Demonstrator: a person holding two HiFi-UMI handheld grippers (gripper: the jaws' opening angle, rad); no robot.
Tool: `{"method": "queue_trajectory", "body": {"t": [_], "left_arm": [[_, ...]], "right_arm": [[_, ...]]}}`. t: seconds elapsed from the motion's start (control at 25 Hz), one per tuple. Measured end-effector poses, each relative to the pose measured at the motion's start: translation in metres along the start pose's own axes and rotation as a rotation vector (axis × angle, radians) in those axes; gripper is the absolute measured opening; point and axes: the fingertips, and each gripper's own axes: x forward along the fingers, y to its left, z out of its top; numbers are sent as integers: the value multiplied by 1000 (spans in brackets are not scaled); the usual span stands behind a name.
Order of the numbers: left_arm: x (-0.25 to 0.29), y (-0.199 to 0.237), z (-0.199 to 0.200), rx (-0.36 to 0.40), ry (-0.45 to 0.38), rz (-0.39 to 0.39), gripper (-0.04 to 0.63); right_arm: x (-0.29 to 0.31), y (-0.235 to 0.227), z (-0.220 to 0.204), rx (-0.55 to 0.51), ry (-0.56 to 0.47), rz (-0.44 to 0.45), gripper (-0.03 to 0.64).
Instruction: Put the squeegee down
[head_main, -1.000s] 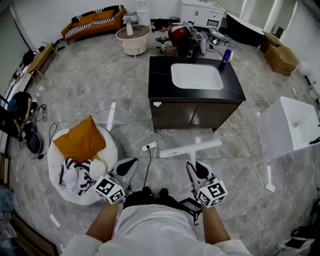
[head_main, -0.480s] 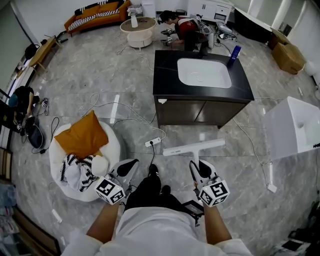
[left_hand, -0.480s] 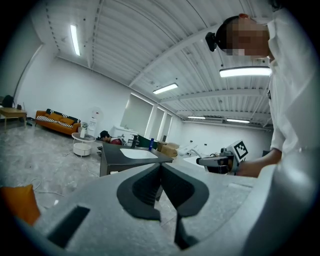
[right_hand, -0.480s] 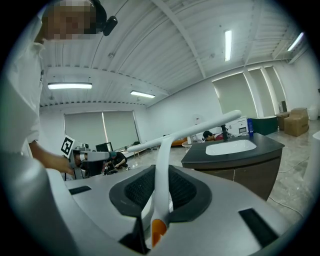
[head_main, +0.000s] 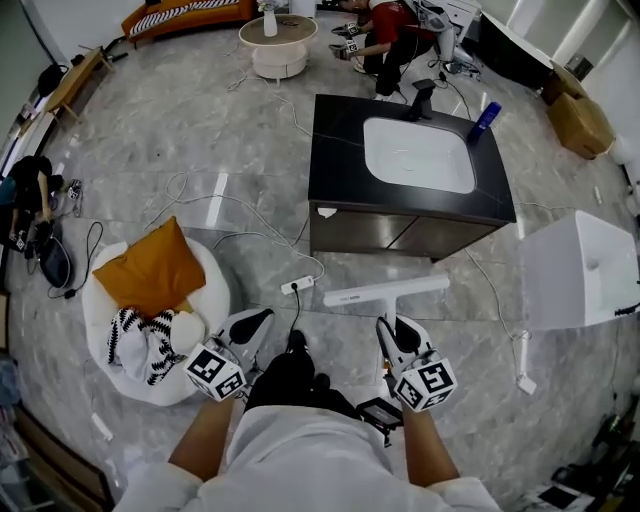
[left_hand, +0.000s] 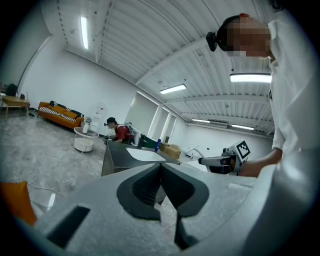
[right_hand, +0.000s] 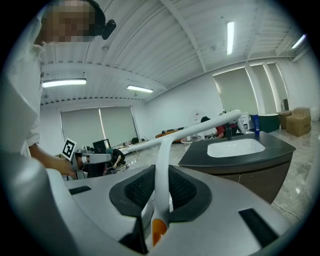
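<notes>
The squeegee (head_main: 388, 290) is white and T-shaped, its long blade held level above the marble floor just ahead of me. My right gripper (head_main: 400, 333) is shut on its handle. In the right gripper view the handle (right_hand: 161, 165) rises between the dark pads (right_hand: 184, 189), its orange end (right_hand: 157, 229) down at the jaws' base, and the blade (right_hand: 200, 130) stretches across towards the vanity. My left gripper (head_main: 248, 330) hangs at the left, shut, nothing in it; its pads (left_hand: 172, 182) meet at the tips. It is apart from the squeegee.
A black vanity (head_main: 340, 150) with a white sink (head_main: 418, 155) stands just ahead. A white beanbag (head_main: 215, 285) with an orange cushion (head_main: 148, 268) lies at the left. Cables and a power strip (head_main: 297, 286) cross the floor. A white tub (head_main: 580, 270) stands right. A person (head_main: 385, 35) crouches behind the vanity.
Both grippers have moved forward towards the vanity, which now lies closer. The squeegee stays in the right gripper, its blade still level. The left gripper stays shut.
</notes>
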Motion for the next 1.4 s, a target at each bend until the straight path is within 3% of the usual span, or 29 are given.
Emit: {"method": "queue_trajectory", "body": {"t": [0.4, 0.72, 0.88, 1.4], "left_arm": [[55, 81, 35, -29, -25, -32, 15], [82, 117, 62, 14, -48, -60, 15], [97, 138, 77, -1, -59, -36, 15], [178, 207, 142, 69, -61, 19, 15]], "right_arm": [[87, -38, 44, -15, 12, -30, 75], [124, -58, 76, -30, -33, -51, 75], [145, -70, 88, -26, -56, -46, 75], [237, -153, 150, -4, -141, -11, 75]]}}
